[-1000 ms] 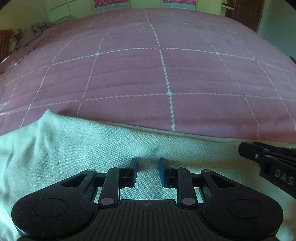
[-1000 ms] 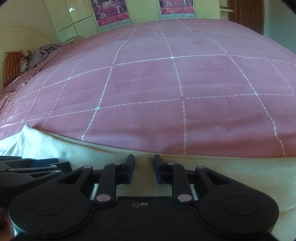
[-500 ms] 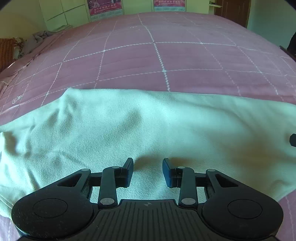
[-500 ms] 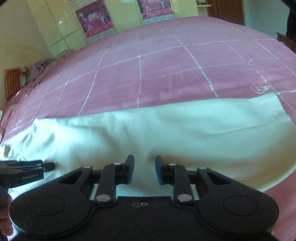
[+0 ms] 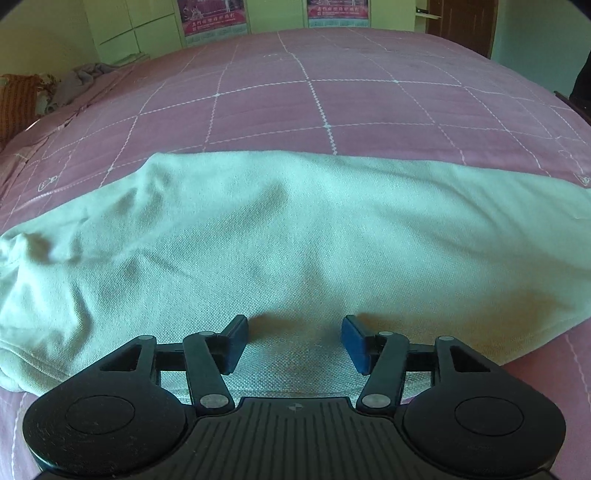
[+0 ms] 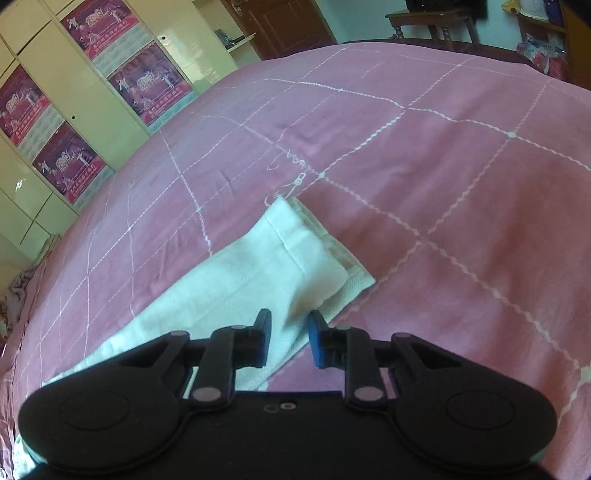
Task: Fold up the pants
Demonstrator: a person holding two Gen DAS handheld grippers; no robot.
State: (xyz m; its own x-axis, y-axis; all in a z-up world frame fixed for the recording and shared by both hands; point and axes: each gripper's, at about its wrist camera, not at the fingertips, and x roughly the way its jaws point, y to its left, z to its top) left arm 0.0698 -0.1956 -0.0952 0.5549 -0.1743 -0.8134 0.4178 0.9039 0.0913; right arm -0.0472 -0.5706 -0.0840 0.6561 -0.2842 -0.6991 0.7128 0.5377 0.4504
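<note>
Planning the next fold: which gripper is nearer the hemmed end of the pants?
Right. The right gripper hovers open just short of the hemmed end. The left gripper is open over the middle of the pants.

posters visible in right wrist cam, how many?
4, all on the cupboard doors at upper left: top, left edge, middle, lowest. More may lie outside the frame.

Posters (image 6: 149, 83) on the wardrobe (image 6: 92, 96) behind the bed: "2010" appears readable; smaller print illegible.
Elsewhere: no readable text.
</note>
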